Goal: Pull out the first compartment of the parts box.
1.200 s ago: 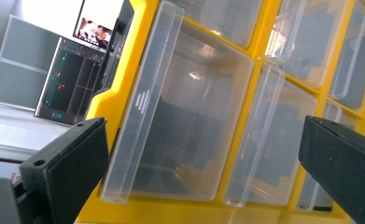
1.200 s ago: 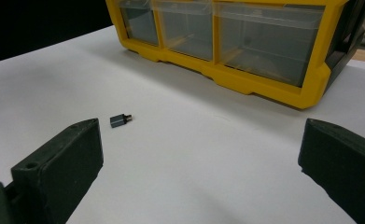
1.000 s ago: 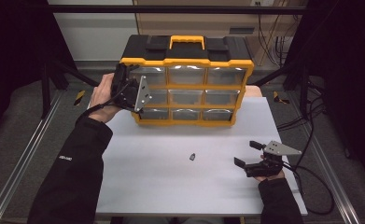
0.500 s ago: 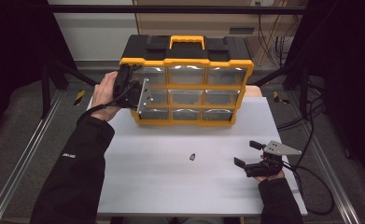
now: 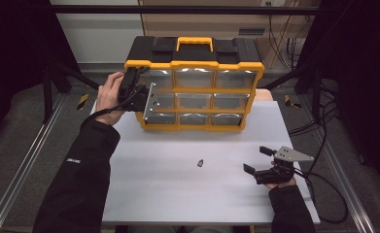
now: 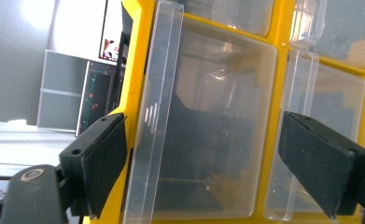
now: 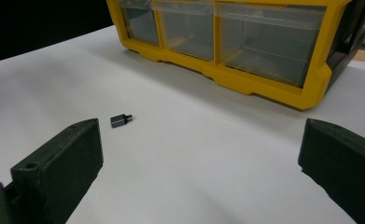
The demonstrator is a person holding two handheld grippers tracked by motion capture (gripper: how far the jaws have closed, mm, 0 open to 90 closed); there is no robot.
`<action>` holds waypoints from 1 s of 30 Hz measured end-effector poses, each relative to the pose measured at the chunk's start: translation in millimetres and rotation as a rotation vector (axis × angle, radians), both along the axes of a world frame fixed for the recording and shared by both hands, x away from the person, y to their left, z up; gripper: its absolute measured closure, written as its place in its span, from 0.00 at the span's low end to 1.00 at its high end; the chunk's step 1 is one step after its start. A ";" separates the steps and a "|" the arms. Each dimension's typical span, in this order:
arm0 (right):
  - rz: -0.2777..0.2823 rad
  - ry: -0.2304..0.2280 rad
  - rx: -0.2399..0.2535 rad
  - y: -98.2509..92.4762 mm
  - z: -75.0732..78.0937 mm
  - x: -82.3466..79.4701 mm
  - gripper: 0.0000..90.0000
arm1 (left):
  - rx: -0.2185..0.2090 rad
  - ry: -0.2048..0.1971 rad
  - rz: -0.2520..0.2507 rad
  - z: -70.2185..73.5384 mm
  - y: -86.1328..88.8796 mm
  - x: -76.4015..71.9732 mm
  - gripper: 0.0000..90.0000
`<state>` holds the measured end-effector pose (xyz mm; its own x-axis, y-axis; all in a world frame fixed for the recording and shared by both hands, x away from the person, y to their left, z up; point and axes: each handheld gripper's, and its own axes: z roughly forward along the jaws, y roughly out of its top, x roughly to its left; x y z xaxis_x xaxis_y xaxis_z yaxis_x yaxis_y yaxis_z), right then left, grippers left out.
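At the left of the white surface (image 5: 144, 194), the left tongs (image 5: 146, 97) are held level against the left column of a yellow and black drawer cabinet (image 5: 195, 63). Their jaws have just been closing around one clear drawer (image 6: 208, 126), which sits between them, not yet pinched. The cabinet stands upright, its long axis across the surface, its nine drawers in three rows of three facing the person. One small grey adapter (image 5: 200, 163) lies well in front. The right tongs (image 5: 261, 160) rest wide open and empty.
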<state>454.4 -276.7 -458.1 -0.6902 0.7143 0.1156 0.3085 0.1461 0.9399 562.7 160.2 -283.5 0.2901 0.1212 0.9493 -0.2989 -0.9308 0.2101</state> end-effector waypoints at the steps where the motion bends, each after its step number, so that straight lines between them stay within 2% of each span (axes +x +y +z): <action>1: 0.001 -0.001 0.000 0.1 0.0 0.0 0.00 | 0.006 -0.003 0.002 -0.2 0.1 -0.1 0.19; 13: -0.001 -0.003 -0.002 0.0 0.2 0.0 0.00 | 0.053 -0.066 -0.001 -4.7 1.1 -0.2 0.28; 30: -0.003 -0.005 -0.004 0.0 0.3 0.0 0.00 | 0.069 -0.132 -0.006 -4.2 3.9 -1.6 0.47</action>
